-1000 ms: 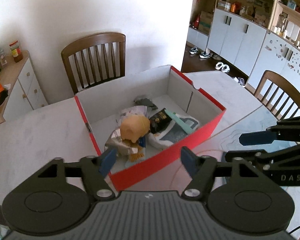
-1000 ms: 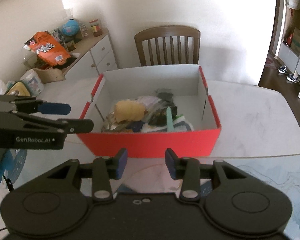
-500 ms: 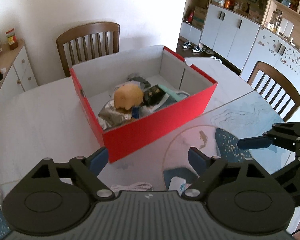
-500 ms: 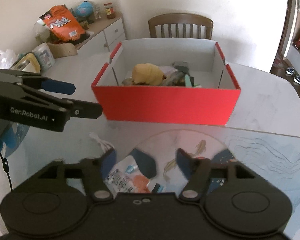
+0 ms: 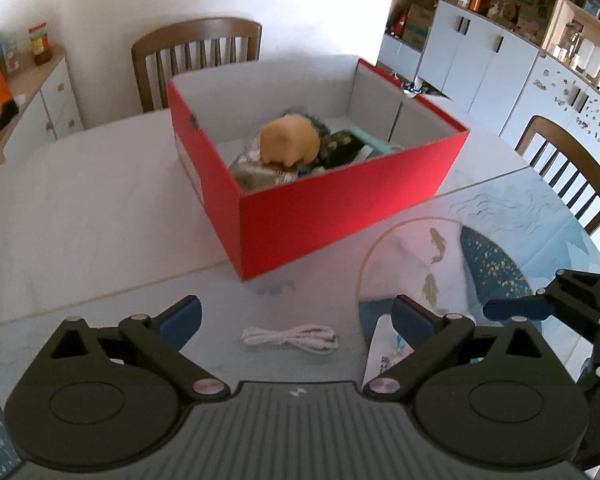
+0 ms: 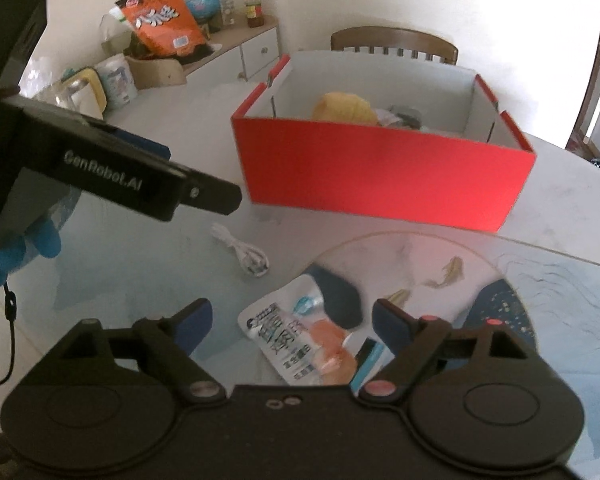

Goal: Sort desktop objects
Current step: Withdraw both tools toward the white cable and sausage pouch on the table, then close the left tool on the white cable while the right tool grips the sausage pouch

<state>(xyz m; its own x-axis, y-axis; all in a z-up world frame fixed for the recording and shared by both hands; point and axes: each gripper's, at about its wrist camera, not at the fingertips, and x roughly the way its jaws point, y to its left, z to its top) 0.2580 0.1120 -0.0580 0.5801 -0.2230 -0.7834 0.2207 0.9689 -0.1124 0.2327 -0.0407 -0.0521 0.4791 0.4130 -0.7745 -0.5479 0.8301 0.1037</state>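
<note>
A red box (image 5: 340,204) (image 6: 380,172) stands on the table and holds a tan plush toy (image 5: 290,144) (image 6: 346,107) and several packets. A coiled white cable (image 5: 290,336) (image 6: 242,250) lies on the table between the fingers of my left gripper (image 5: 296,320), which is open and empty. A white snack packet (image 6: 300,342) lies between the fingers of my right gripper (image 6: 292,318), which is open and empty above it. The packet's edge shows in the left wrist view (image 5: 384,354). The right gripper shows at the right of the left wrist view (image 5: 540,308).
The table carries a glass mat with a fish print (image 6: 452,272). Wooden chairs (image 5: 196,56) (image 5: 572,168) stand behind and to the right of the table. A sideboard with an orange bag (image 6: 160,20) and jars stands at the left. White cabinets (image 5: 492,56) line the far right.
Both grippers have pulled back from the red box toward the table's near edge and opened wider. The white cable and the snack packet have come into view between their fingers.
</note>
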